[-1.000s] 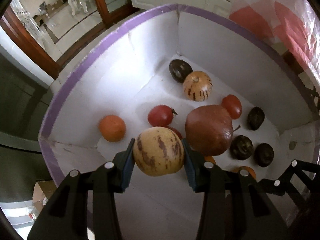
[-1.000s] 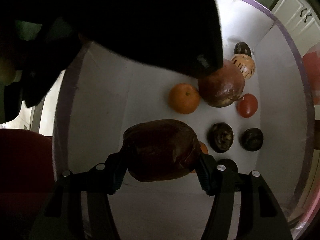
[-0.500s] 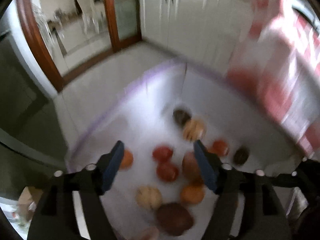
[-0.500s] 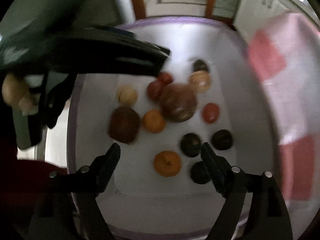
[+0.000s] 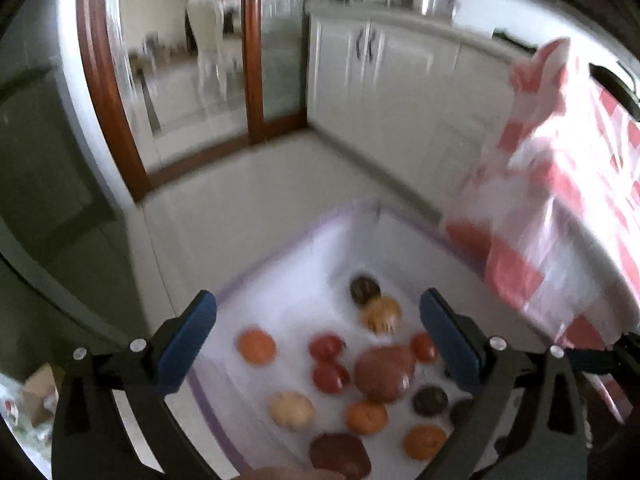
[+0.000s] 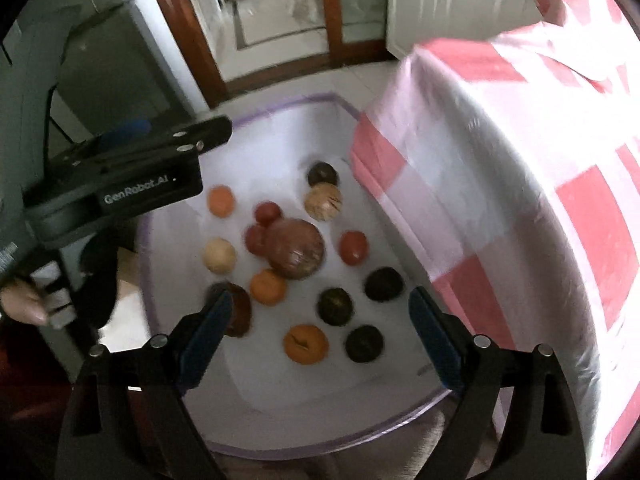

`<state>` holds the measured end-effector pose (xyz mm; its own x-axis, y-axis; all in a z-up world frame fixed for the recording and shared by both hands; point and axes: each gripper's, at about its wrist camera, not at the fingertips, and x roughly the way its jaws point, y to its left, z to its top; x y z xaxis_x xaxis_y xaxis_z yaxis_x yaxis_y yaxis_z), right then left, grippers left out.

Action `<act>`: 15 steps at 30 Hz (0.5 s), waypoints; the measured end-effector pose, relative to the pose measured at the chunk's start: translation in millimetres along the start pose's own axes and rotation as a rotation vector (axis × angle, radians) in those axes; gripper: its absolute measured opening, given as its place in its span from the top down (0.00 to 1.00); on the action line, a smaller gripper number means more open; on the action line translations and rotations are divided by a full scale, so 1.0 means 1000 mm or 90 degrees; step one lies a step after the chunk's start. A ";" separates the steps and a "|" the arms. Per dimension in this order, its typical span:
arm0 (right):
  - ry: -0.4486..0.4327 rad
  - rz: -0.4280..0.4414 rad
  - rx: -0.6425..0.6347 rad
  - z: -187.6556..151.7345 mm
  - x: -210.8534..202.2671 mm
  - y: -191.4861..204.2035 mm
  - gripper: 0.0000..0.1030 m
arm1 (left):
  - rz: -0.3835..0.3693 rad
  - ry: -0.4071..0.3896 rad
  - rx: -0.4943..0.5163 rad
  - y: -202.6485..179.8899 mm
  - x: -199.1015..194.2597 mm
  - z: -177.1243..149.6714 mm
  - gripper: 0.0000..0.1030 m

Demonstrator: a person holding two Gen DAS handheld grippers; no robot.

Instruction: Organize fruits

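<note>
A white box with a purple rim (image 6: 280,105) sits on the floor and holds several fruits. A large brown pomegranate (image 6: 296,249) lies in the middle, also in the left wrist view (image 5: 385,368). A pale striped melon (image 6: 218,255) and a dark brown fruit (image 6: 237,309) lie at the left side of the box. Oranges, red tomatoes and dark passion fruits lie around them. My right gripper (image 6: 318,338) is open and empty, high above the box. My left gripper (image 5: 318,338) is open and empty, high above the box; its body shows in the right wrist view (image 6: 120,184).
A table with a red and white checked cloth (image 6: 520,200) overhangs the box's right side. White cabinets (image 5: 380,80) and a wood-framed glass door (image 5: 180,60) stand behind. A small cardboard box (image 5: 36,396) lies on the floor at the left.
Both grippers opened and dropped their fruits, the striped melon and the dark brown fruit, into the box. Both then rose well above the box.
</note>
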<state>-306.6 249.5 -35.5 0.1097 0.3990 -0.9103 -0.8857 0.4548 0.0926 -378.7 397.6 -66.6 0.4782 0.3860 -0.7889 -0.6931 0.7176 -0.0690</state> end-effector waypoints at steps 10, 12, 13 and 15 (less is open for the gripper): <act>0.072 -0.042 -0.001 -0.015 0.041 0.000 0.16 | -0.004 0.109 0.002 -0.004 0.035 -0.025 0.02; 0.073 -0.043 -0.005 -0.015 0.043 0.001 0.16 | -0.005 0.114 0.008 -0.006 0.036 -0.027 0.02; 0.072 -0.043 -0.005 -0.014 0.043 0.001 0.16 | -0.006 0.114 0.009 -0.007 0.037 -0.027 0.02; 0.073 -0.043 -0.003 -0.014 0.044 0.001 0.16 | -0.008 0.116 0.008 -0.008 0.037 -0.026 0.02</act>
<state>-308.8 256.3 -81.6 0.1175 0.2729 -0.9548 -0.8805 0.4733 0.0270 -369.6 391.2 -111.7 0.3802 0.2666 -0.8857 -0.6800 0.7296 -0.0723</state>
